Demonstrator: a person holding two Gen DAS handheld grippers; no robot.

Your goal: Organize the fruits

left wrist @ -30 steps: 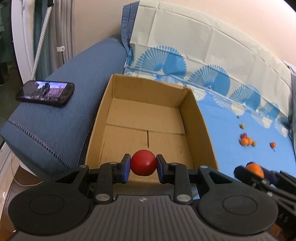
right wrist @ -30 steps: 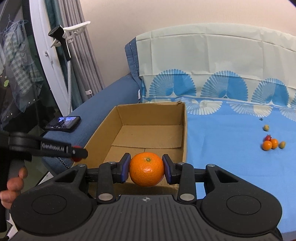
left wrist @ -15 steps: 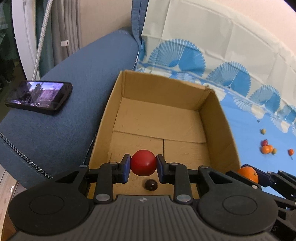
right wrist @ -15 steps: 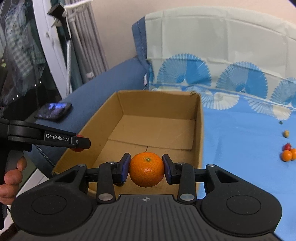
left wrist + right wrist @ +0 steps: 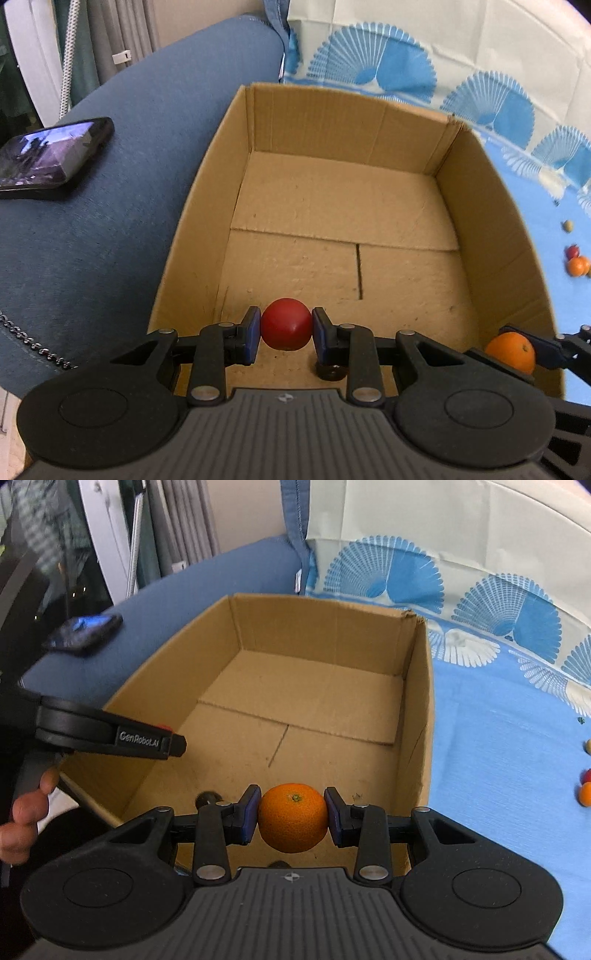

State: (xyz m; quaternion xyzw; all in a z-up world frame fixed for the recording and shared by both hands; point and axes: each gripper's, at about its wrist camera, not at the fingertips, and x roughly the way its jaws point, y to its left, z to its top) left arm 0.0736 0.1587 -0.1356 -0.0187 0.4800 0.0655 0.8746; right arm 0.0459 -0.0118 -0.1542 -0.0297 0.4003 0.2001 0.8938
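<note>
A: Count the items shown.

B: Two tools and one cardboard box (image 5: 491, 221). The left tool (image 5: 286, 328) is closed on one red round fruit (image 5: 286, 324); the right tool (image 5: 293, 818) is closed on one orange mandarin (image 5: 293, 818). One small dark fruit (image 5: 330, 373) lies on the box floor, partly hidden behind the left tool's finger. Four small loose fruits (image 5: 577, 263), yellowish, red and orange, show at the right edge, well apart from the box.

A: Surroundings and obstructions?

B: The box sits on a blue patterned sheet (image 5: 498, 738), beside a dark blue padded armrest (image 5: 147, 155) carrying one phone (image 5: 51, 155). In the right wrist view the left tool reaches over the box's near left wall; a hand (image 5: 26, 812) grips its handle.

A: Appearance and position of the held fruits?

B: The red fruit is smooth and glossy, held above the box floor near the front wall. The mandarin is dimpled, its stem scar up, held just inside the box's near right corner.
</note>
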